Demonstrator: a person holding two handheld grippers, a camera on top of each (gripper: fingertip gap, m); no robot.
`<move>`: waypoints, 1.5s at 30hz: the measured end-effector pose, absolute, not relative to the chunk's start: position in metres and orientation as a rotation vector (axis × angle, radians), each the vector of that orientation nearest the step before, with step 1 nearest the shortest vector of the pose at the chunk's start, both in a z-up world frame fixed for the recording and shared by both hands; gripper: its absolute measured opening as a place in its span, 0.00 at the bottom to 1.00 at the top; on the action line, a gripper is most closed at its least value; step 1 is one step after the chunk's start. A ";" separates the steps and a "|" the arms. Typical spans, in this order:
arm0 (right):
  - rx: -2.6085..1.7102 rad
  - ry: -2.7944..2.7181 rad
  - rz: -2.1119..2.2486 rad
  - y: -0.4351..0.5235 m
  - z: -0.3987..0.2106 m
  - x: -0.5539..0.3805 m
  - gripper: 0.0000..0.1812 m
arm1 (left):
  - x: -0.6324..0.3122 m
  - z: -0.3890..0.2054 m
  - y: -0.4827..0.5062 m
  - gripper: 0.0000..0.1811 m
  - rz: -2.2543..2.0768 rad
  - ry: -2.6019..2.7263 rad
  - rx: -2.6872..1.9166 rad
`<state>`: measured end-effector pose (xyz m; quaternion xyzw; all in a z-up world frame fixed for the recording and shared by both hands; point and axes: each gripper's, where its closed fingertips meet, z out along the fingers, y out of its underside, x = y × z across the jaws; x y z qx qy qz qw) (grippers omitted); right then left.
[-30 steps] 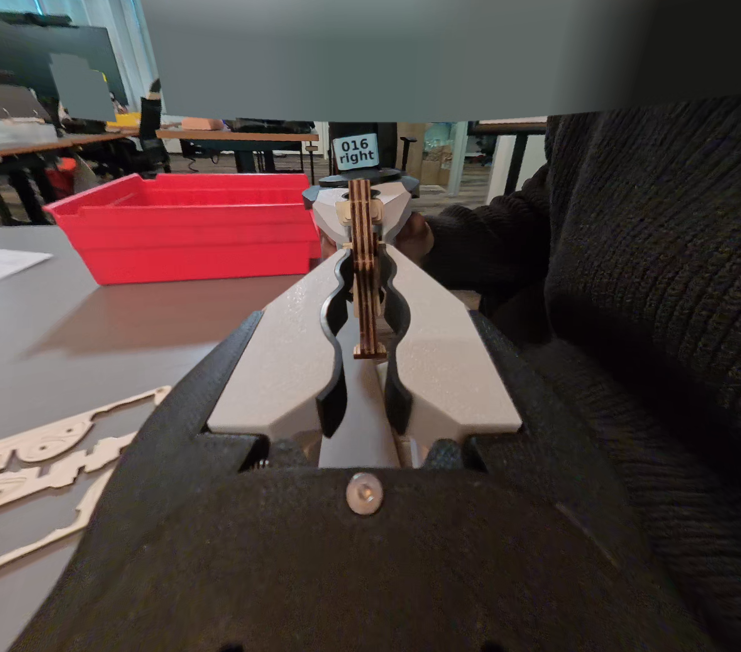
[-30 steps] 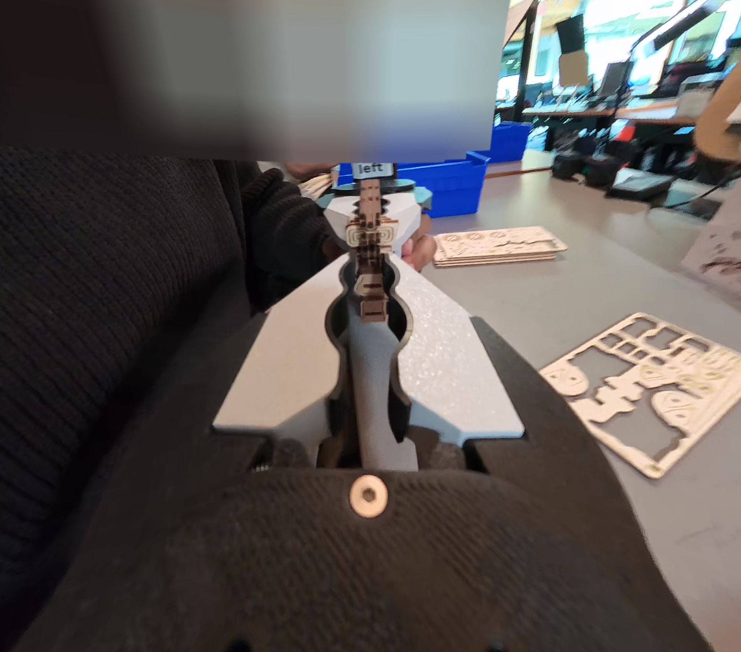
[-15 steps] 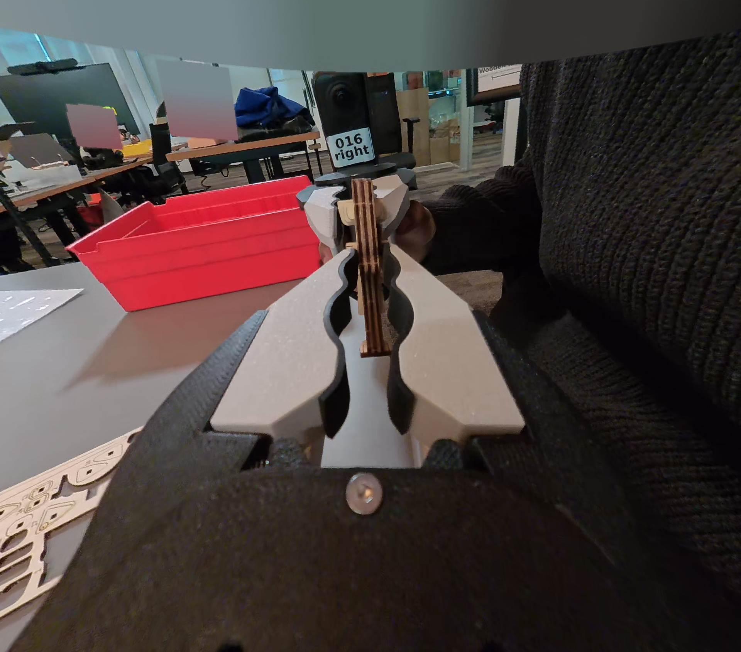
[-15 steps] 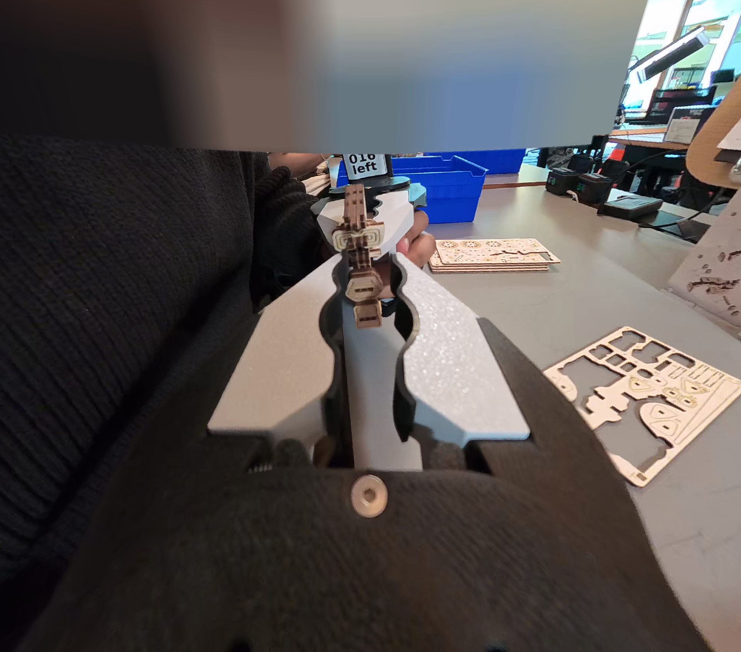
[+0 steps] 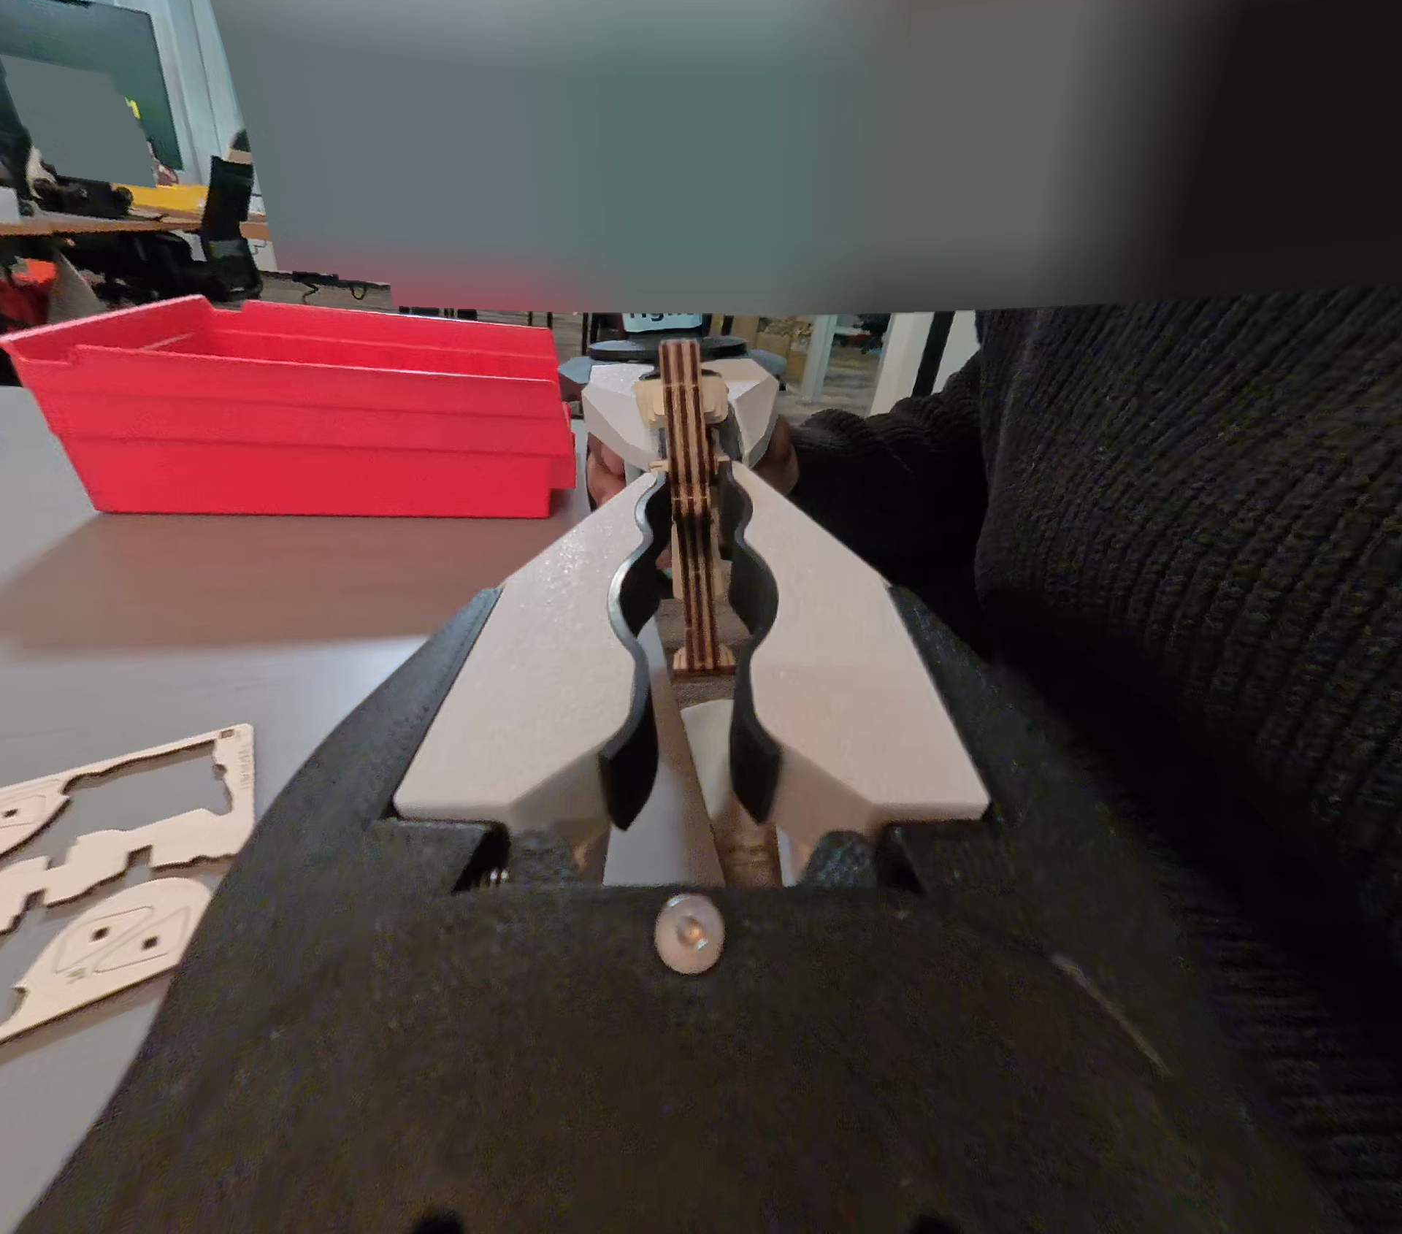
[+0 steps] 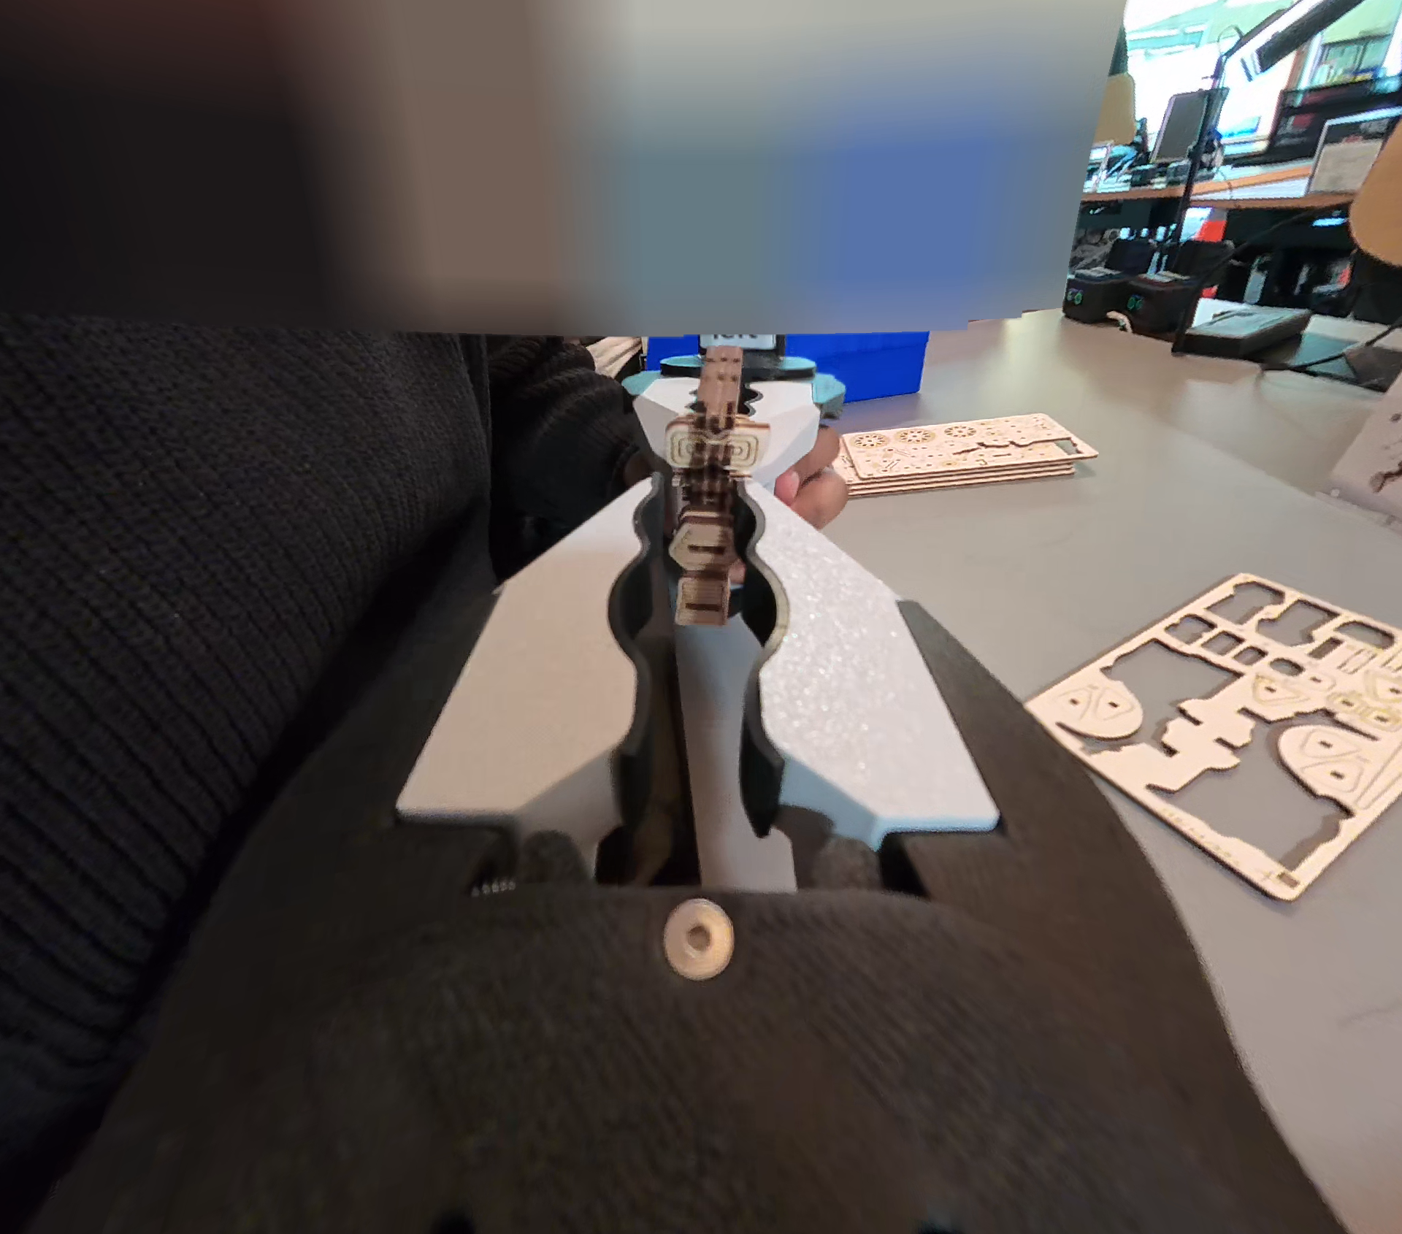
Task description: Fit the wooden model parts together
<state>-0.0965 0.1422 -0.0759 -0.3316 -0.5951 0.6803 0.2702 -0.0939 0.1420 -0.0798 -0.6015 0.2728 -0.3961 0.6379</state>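
A small wooden model (image 5: pixel 694 575) of layered plywood is held in the air between both grippers, edge-on to the cameras. My left gripper (image 5: pixel 692 477) is shut on its near end. My right gripper (image 5: pixel 686 431) faces it from the far side and is shut on the other end. In the right wrist view the model (image 6: pixel 705 598) shows rounded engraved parts, with my right gripper (image 6: pixel 702 503) shut on it and the left gripper (image 6: pixel 721 439) just beyond. A hand holds each far gripper.
A red bin (image 5: pixel 303 431) stands on the grey table (image 5: pixel 227 591). A punched-out wooden sheet (image 5: pixel 114 856) also shows in the right wrist view (image 6: pixel 1214 727). A stack of wooden sheets (image 6: pixel 963 454) and a blue bin (image 6: pixel 872 363) lie farther off. A black-sweatered person (image 5: pixel 1176 591) is close. Less than 4 cm separates the two grippers' tips.
Both grippers swung together with the model half a second ago and have come back to about where they were. The grip on the model has not changed.
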 end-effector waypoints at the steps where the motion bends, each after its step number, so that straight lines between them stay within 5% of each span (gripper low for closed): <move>1: -0.909 -1.596 1.846 0.143 -0.076 -0.097 0.08 | -0.094 -0.079 0.142 0.06 -0.931 0.607 -1.371; 11: -0.951 -1.578 1.879 0.144 -0.074 -0.097 0.06 | -0.093 -0.077 0.141 0.07 -0.899 0.591 -1.361; 21: -0.758 -1.671 1.669 0.132 -0.073 -0.090 0.06 | -0.090 -0.076 0.138 0.18 -0.881 0.626 -1.379; 45: -0.767 -1.777 1.669 0.127 -0.086 -0.086 0.06 | -0.081 -0.085 0.128 0.09 -0.919 0.735 -1.390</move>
